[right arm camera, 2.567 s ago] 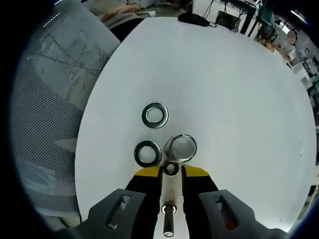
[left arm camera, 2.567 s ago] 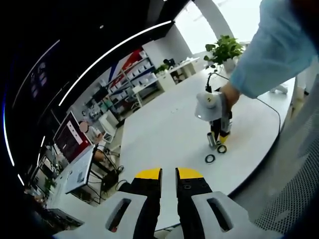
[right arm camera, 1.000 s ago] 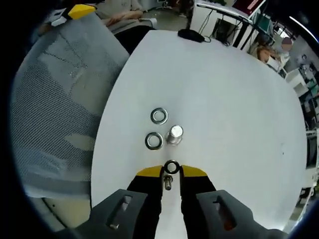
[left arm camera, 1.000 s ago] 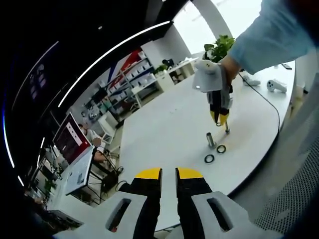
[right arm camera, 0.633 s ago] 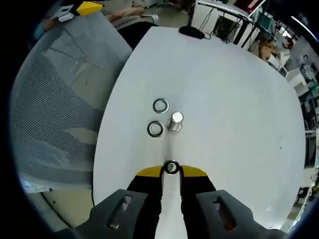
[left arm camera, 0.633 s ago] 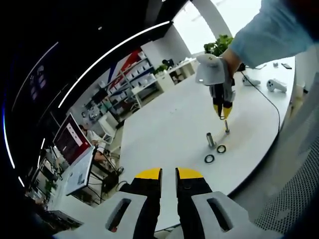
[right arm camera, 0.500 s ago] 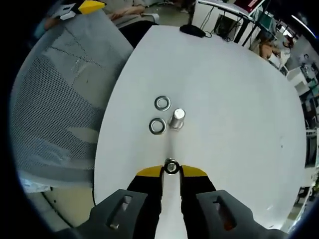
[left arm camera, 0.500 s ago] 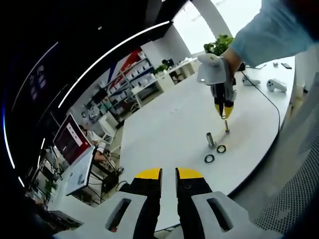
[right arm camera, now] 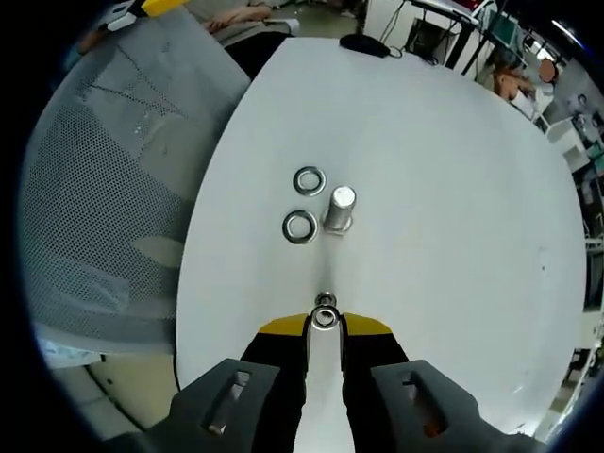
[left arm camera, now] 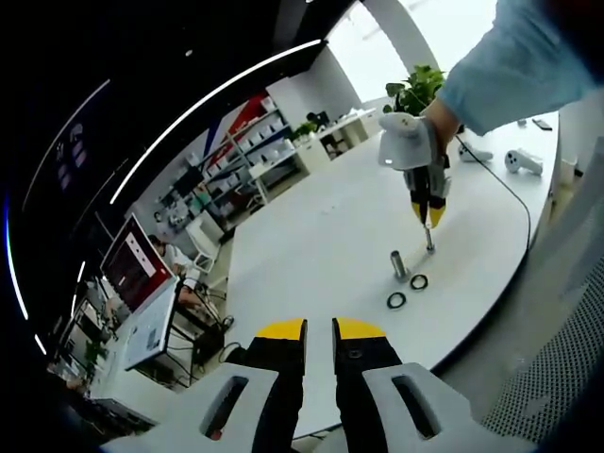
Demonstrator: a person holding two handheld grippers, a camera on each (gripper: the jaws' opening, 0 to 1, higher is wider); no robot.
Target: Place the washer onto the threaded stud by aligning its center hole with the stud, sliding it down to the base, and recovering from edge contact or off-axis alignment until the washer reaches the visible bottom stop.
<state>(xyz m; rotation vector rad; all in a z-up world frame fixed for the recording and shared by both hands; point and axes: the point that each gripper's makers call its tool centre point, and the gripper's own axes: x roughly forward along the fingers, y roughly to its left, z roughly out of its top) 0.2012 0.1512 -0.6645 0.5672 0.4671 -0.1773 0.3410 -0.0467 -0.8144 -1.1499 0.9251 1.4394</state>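
Observation:
In the right gripper view my right gripper (right arm camera: 325, 321) is shut on a small dark washer (right arm camera: 326, 318), held flat between the yellow tips. The tip of the thin threaded stud (right arm camera: 326, 301) shows just beyond the washer, above the white table (right arm camera: 453, 189). In the left gripper view a hand holds the right gripper (left arm camera: 427, 219) pointing down right above the upright stud (left arm camera: 429, 243). A short metal cylinder (right arm camera: 340, 209) and two loose washers (right arm camera: 300, 226) (right arm camera: 309, 180) lie beyond. My left gripper (left arm camera: 318, 330) is off the table's edge, jaws together, holding nothing.
A grey mesh chair back (right arm camera: 85, 189) stands along the table's left edge. A black object (right arm camera: 363, 42) lies at the far end. In the left gripper view a cable (left arm camera: 510, 203), a white controller (left arm camera: 522, 162) and a potted plant (left arm camera: 425, 90) are behind the right gripper.
The right gripper, still holding the washer, has come down and sideways until it is over the stud. The left gripper has stayed where it was.

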